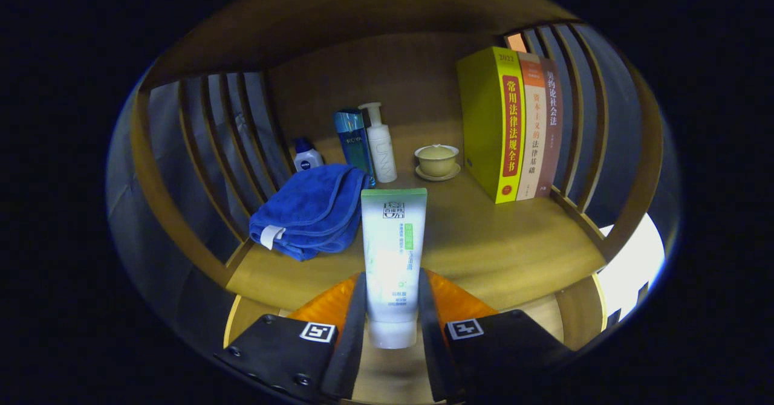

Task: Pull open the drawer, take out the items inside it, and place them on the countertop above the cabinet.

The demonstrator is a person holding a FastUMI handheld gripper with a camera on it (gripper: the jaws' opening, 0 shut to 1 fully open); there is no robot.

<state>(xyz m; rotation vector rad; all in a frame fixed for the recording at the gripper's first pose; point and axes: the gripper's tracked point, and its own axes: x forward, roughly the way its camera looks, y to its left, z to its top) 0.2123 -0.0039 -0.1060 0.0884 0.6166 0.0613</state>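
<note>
A wooden surface (pixel 484 248) with slatted side rails is seen from a camera riding on a hand-held gripper (pixel 392 308). From left to right, these things are laid out on it. A small white bottle with a dark cap (pixel 307 156) stands near the left rail. Just in front of it a folded blue towel (pixel 311 210) lies flat. Behind the towel a tall blue bottle (pixel 354 142) and a white pump bottle (pixel 381 144) stand upright side by side. Right of them a small lidded cup on a saucer (pixel 436 161) is set down. Further right 3 books (pixel 511 124) stand upright against the right rail.

In the middle foreground a white tube with a green top (pixel 394 260) is held upright, cap downward, between the jaws, which are clenched on its lower part from both sides. Whether its cap touches the surface cannot be told.

As a judgement: the drawer has been opened and at least 1 item taken out, namely this tube. The tube is over the surface but not yet released. Which of the other things came from the drawer cannot be told, nor whether more items are left inside.
</note>
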